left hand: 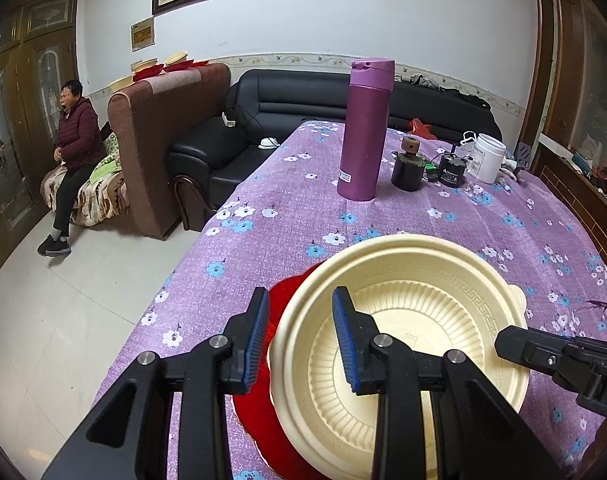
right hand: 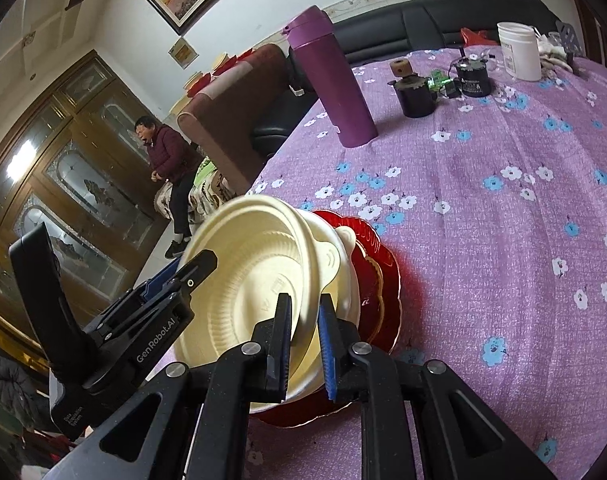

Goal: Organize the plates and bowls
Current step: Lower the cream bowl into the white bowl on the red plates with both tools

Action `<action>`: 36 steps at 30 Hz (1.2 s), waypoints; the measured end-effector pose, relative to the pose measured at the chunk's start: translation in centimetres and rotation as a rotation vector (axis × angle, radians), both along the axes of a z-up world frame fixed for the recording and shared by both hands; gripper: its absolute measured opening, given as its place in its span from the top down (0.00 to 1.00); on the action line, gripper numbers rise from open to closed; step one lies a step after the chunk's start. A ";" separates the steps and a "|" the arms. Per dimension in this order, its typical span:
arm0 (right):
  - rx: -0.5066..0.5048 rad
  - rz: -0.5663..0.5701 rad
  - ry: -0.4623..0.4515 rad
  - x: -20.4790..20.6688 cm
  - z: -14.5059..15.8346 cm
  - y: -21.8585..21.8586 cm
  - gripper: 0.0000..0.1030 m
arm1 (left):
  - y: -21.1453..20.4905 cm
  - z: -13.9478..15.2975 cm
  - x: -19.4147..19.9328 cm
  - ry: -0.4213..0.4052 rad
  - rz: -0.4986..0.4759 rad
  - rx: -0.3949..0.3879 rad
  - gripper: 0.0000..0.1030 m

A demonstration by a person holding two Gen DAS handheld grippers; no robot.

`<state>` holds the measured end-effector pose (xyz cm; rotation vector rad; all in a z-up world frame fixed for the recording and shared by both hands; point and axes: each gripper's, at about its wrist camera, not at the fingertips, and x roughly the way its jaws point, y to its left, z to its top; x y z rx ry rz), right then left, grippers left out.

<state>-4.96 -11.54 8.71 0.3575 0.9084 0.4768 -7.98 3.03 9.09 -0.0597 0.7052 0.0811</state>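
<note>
Both grippers on cream bowl (left hand: pixel 403 320), sitting on red plate (left hand: pixel 287 300) near tabletop's left front edge.
L gripper (left hand: pixel 301 340) straddles bowl's left rim, jaws narrow w/ gap, grip unclear; R gripper (right hand: pixel 305 344) nearly closed, pinching right rim. Bowl tilted. Purple flask (left hand: pixel 365 132), jars well behind, nothing blocking.

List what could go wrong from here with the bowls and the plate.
1. Both the left gripper and the right gripper straddle only the thin rim of the top bowl, which is tilted; it could slip or flex out.
2. The stack and the red plate beneath it sit near the table edge; a tug could drag them off.
3. The bowl below may stick and lift along.
</note>
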 end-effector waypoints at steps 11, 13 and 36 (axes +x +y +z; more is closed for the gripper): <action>-0.058 0.010 -0.041 -0.3 0.2 0.4 0.82 | 0.1 0.0 -0.1 -0.003 0.002 -0.003 0.70; -0.066 0.011 -0.050 -0.4 0.3 0.5 0.82 | 0.1 0.0 0.0 -0.004 0.003 -0.003 0.70; -0.114 -0.024 -0.122 -1.7 1.3 -0.6 0.68 | 0.0 0.2 -0.3 -0.007 0.003 -0.007 0.68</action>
